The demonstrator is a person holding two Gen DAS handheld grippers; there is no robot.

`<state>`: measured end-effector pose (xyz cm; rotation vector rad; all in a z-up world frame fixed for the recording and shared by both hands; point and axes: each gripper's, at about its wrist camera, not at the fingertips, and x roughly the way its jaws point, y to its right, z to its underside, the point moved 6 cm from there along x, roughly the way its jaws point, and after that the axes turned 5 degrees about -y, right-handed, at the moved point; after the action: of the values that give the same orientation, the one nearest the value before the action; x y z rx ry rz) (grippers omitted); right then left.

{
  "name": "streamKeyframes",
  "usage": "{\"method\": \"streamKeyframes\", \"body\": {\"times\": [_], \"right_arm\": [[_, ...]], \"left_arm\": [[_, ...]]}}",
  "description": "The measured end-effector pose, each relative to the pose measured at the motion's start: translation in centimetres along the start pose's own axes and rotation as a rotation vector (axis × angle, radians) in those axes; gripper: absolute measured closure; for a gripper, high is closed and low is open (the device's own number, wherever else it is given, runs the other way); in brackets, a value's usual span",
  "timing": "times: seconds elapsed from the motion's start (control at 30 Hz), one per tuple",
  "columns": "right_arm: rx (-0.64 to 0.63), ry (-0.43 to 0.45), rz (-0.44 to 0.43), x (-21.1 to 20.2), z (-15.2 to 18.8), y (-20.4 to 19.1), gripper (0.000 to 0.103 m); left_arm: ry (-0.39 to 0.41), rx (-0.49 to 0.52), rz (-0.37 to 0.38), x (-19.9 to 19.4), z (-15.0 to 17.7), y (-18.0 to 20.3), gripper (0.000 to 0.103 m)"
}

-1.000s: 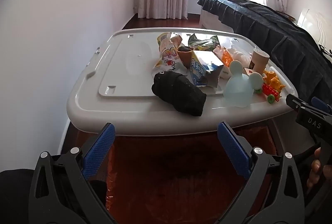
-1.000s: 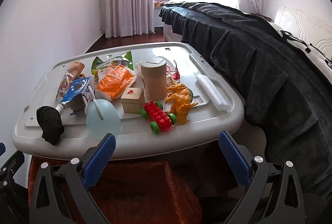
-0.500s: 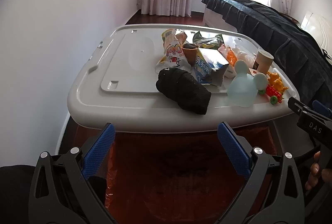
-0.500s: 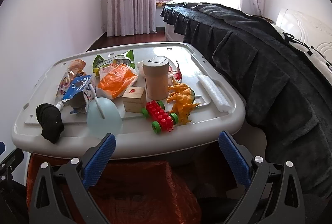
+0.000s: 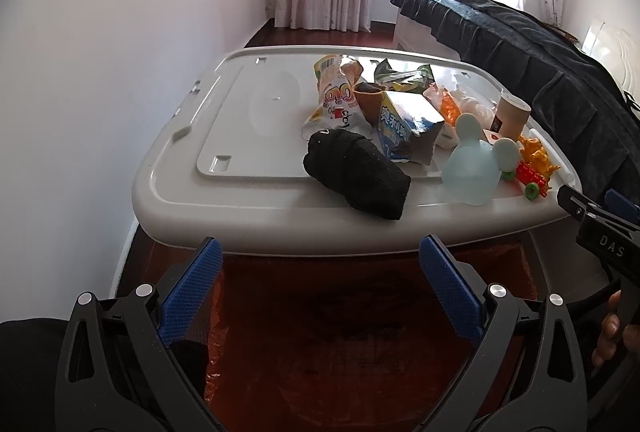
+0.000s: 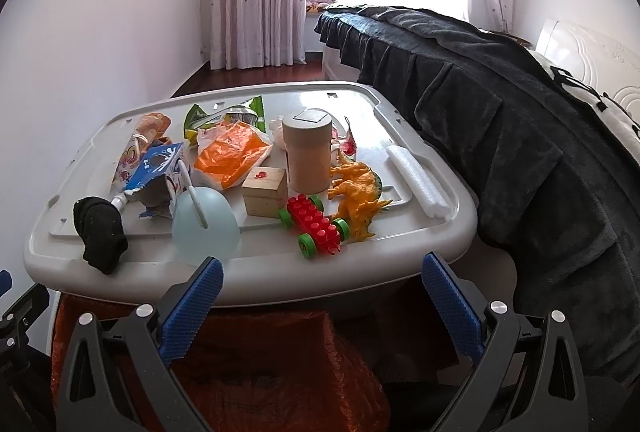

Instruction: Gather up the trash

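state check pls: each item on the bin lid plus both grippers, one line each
left gripper: open, empty
right gripper: open, empty
blue carton: torn open, on its side
snack bag: opened, crumpled
black sock: bunched, at front edge
orange bag: crumpled
paper can: upright, lid on
toy car: on its wheels
red liner: open below lid

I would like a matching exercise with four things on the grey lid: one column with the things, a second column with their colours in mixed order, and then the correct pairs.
Things:
1. sock
2. toy dinosaur
3. brick car
4. crumpled snack bag

Colours:
a. green
b. red, with green wheels
c. black
d. orange-yellow

Pairs: 1-c, 2-d, 3-b, 4-a

All four lie on the storage box lid.
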<state>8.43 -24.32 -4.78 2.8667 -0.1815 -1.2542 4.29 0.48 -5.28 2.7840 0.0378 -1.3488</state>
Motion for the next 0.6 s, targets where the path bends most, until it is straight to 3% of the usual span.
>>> {"method": "streamKeyframes", "body": {"times": [0.6], "right_arm": [[0.014,-0.002,-0.009,0.26,0.05,0.27,0.005]], "left_arm": [[0.001,-0.003,0.004,-0.13,0.01,-0.27,0.007]]}}
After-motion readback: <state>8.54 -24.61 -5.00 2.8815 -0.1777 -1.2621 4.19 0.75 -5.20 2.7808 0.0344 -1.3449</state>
